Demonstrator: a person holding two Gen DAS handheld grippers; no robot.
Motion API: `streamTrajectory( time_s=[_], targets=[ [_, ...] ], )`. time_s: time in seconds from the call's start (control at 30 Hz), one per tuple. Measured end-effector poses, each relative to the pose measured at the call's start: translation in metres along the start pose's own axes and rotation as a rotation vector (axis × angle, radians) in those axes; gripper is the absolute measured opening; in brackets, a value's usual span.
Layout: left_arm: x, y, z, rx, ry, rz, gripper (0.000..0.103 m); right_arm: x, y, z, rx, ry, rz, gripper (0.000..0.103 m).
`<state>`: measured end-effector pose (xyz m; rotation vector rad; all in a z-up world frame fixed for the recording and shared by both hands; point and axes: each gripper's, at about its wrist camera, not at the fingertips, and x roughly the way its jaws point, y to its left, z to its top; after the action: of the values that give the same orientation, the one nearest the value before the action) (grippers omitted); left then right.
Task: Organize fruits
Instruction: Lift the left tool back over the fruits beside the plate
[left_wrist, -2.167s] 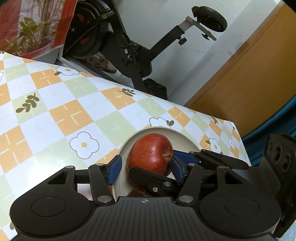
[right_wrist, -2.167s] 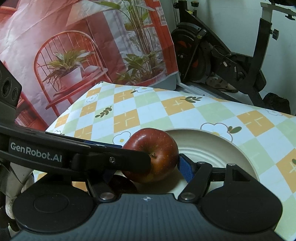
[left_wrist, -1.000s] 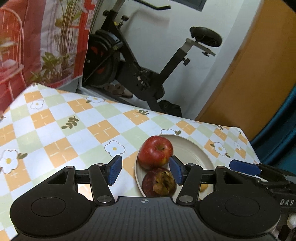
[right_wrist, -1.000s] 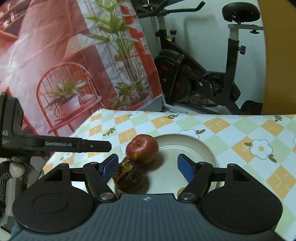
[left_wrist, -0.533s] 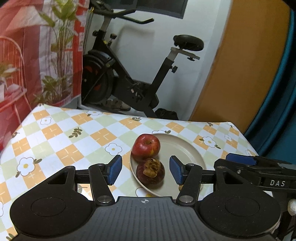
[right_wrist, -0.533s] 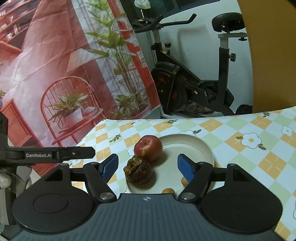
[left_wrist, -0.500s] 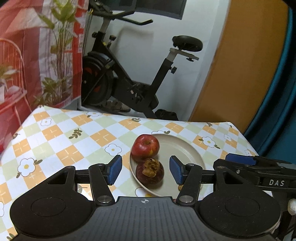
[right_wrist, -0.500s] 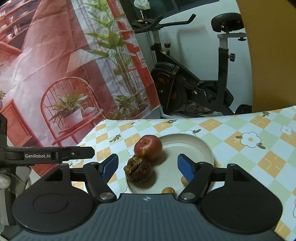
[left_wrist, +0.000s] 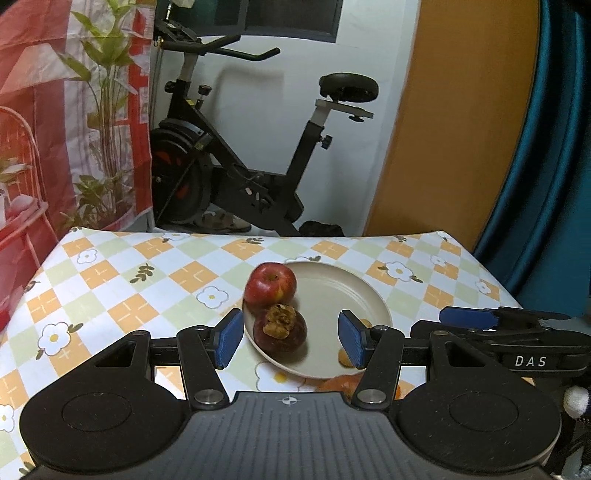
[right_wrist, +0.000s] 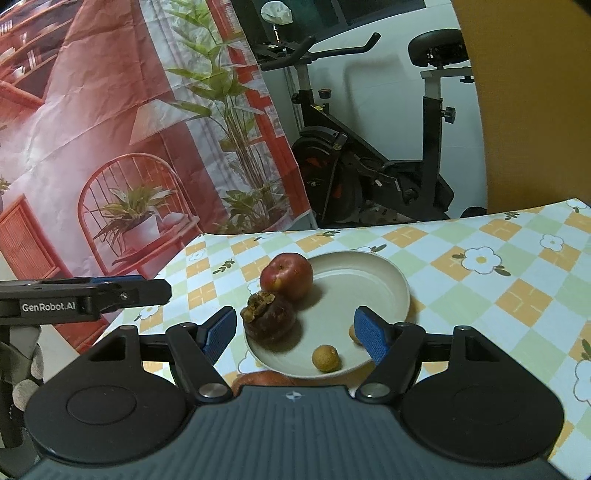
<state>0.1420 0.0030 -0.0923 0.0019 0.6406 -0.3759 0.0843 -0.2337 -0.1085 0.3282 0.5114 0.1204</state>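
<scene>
A red apple (left_wrist: 270, 285) (right_wrist: 286, 277) sits at the left rim of a beige plate (left_wrist: 343, 295) (right_wrist: 369, 280). A dark mangosteen (left_wrist: 280, 329) (right_wrist: 269, 318) lies just in front of it on the plate. A small tan longan (right_wrist: 325, 358) lies at the plate's near edge, and another (right_wrist: 352, 333) shows partly behind my right finger. My left gripper (left_wrist: 290, 341) is open and empty, held back above the plate's near side. My right gripper (right_wrist: 297, 334) is open and empty too. An orange-red fruit (left_wrist: 341, 384) (right_wrist: 262, 380) lies on the table under the gripper bodies, mostly hidden.
The table wears a checkered flower cloth (left_wrist: 122, 295) (right_wrist: 517, 280). An exercise bike (left_wrist: 236, 173) stands behind the far edge. A printed red backdrop (right_wrist: 110, 147) hangs at the left, an orange door (left_wrist: 461, 122) and a blue curtain (left_wrist: 554, 166) at the right.
Both grippers have let go of the apple, which now rests on the plate, and have drawn back and up, so more of the table and room shows.
</scene>
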Motion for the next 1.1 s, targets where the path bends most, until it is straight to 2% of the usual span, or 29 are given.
streamTrajectory(
  time_s=[0.13, 0.43, 0.73, 1.1],
  targets=[
    [0.002, 0.001, -0.002, 0.011, 0.019, -0.011, 0.059, -0.003, -0.003, -0.004, -0.006, 0.004, 0.007, 0.074],
    [0.017, 0.003, -0.012, 0.015, 0.089, -0.044, 0.059, 0.01, 0.006, -0.016, -0.07, 0.082, 0.028, 0.074],
    [0.015, 0.003, -0.012, -0.003, 0.096, -0.064, 0.059, 0.003, -0.001, -0.009, -0.038, 0.026, 0.009, 0.074],
    [-0.006, 0.002, -0.02, -0.022, 0.087, -0.083, 0.059, -0.021, 0.011, -0.003, -0.082, -0.002, 0.034, 0.074]
  ],
)
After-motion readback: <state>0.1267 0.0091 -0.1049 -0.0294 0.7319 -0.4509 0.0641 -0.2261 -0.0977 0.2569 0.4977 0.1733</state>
